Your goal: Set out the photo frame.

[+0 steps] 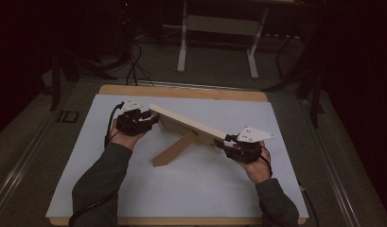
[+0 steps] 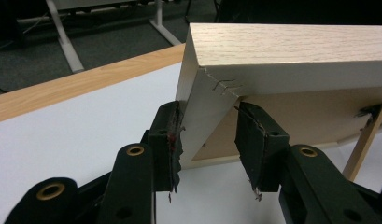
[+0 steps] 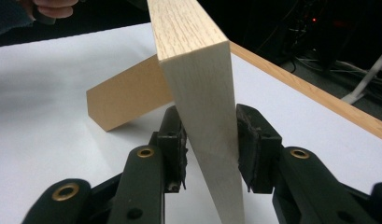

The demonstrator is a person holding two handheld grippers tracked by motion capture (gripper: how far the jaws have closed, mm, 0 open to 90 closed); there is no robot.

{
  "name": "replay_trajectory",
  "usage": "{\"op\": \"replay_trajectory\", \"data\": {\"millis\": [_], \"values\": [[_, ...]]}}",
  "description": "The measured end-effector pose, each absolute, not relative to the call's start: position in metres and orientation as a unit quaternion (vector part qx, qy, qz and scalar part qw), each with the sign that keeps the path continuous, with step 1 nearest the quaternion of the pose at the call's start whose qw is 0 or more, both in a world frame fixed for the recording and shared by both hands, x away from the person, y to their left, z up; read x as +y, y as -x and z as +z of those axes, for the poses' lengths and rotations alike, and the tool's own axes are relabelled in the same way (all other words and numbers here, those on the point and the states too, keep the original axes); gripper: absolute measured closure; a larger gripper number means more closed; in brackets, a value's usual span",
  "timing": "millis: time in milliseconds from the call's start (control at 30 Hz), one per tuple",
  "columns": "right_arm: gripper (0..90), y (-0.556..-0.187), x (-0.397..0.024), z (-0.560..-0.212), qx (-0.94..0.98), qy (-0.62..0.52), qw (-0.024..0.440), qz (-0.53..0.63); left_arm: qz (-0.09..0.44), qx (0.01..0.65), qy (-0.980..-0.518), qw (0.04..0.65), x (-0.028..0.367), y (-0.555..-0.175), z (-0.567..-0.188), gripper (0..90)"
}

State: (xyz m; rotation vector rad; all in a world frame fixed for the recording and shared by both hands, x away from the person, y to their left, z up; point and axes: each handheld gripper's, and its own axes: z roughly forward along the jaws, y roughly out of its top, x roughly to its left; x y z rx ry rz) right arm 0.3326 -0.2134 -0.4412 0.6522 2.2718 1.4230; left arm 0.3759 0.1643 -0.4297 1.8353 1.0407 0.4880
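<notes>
A light wooden picture frame [image 1: 186, 124] stands tilted on the white table cover [image 1: 181, 189], propped by its fold-out back leg [image 1: 174, 149]. My left gripper [image 1: 153, 117] holds the frame's left end. In the left gripper view the jaws [image 2: 207, 140] sit astride the stapled corner of the frame [image 2: 282, 46], pads against it. My right gripper [image 1: 226, 141] holds the right end. In the right gripper view its pads [image 3: 211, 140] press both faces of the frame's edge [image 3: 198, 60], with the back leg [image 3: 128, 100] behind.
The wooden table rim [image 1: 181, 92] runs along the far side, and also shows as the rim [image 3: 319, 95] to the right in the right gripper view. Beyond it stand a white desk frame [image 1: 217, 42] and floor cables [image 1: 134, 66]. The other hand [image 3: 53, 9] shows far off.
</notes>
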Motion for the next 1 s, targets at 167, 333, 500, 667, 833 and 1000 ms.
{"op": "replay_trajectory", "data": {"millis": [167, 333, 500, 667, 833, 1000], "values": [[65.9, -0.328, -0.209, -0.441, 0.81, -0.229, 0.195, 0.504, 0.197, 0.43, -0.747, 0.467, 0.163, -0.381, -0.429, 61.1], [66.5, -0.323, -0.206, -0.441, 0.809, -0.228, 0.196, 0.505, 0.193, 0.435, -0.744, 0.469, 0.162, -0.385, -0.429, 60.9], [67.2, -0.319, -0.202, -0.442, 0.806, -0.231, 0.206, 0.505, 0.194, 0.439, -0.746, 0.461, 0.158, -0.391, -0.427, 59.4], [68.0, -0.315, -0.198, -0.442, 0.802, -0.235, 0.215, 0.505, 0.193, 0.448, -0.743, 0.458, 0.154, -0.396, -0.425, 57.8], [68.3, -0.312, -0.196, -0.441, 0.802, -0.234, 0.218, 0.505, 0.189, 0.455, -0.739, 0.459, 0.151, -0.397, -0.425, 55.2], [68.3, -0.308, -0.192, -0.443, 0.799, -0.235, 0.221, 0.508, 0.177, 0.455, -0.739, 0.465, 0.15, -0.396, -0.423, 53.5]]}}
